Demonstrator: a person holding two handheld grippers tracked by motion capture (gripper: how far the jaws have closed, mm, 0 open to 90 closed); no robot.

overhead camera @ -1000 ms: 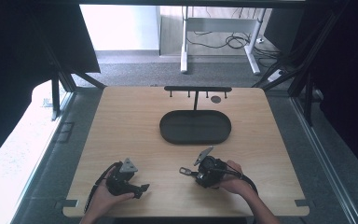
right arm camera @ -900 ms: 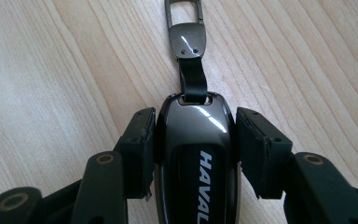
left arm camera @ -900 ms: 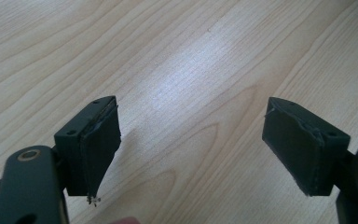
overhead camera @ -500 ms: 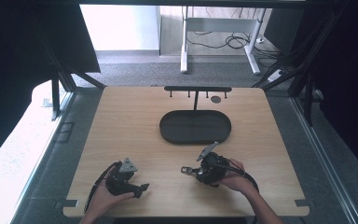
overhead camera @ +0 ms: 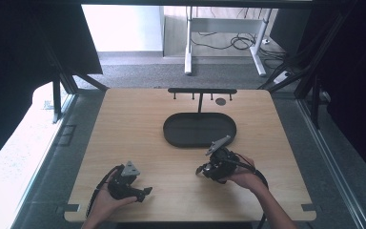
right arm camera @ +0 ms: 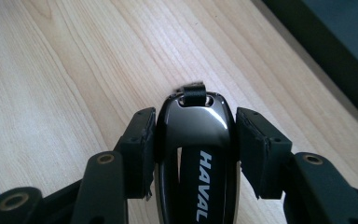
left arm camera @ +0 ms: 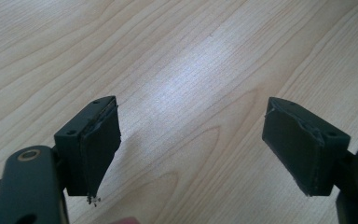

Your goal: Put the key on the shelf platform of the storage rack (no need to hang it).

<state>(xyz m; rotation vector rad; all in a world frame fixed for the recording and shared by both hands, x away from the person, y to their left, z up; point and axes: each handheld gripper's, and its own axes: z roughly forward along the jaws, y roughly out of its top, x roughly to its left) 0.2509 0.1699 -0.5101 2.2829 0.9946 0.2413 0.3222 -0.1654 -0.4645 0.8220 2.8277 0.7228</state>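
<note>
Lifted nearer the black tray (overhead camera: 199,130), the right gripper (right arm camera: 196,140) clamps a glossy, rigid, slippery-looking key fob (right arm camera: 194,154) by its flanks just before the tray, while the left gripper (left arm camera: 191,149) gapes empty.

A pale wooden bench (overhead camera: 124,124) is set on grey carpet (overhead camera: 138,76); a white desk frame (overhead camera: 221,28) and cables (overhead camera: 233,43) are seen beyond.

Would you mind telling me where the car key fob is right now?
The car key fob sits clamped between the right gripper's jaws, above the wooden table, just in front of the black oval tray.
</note>
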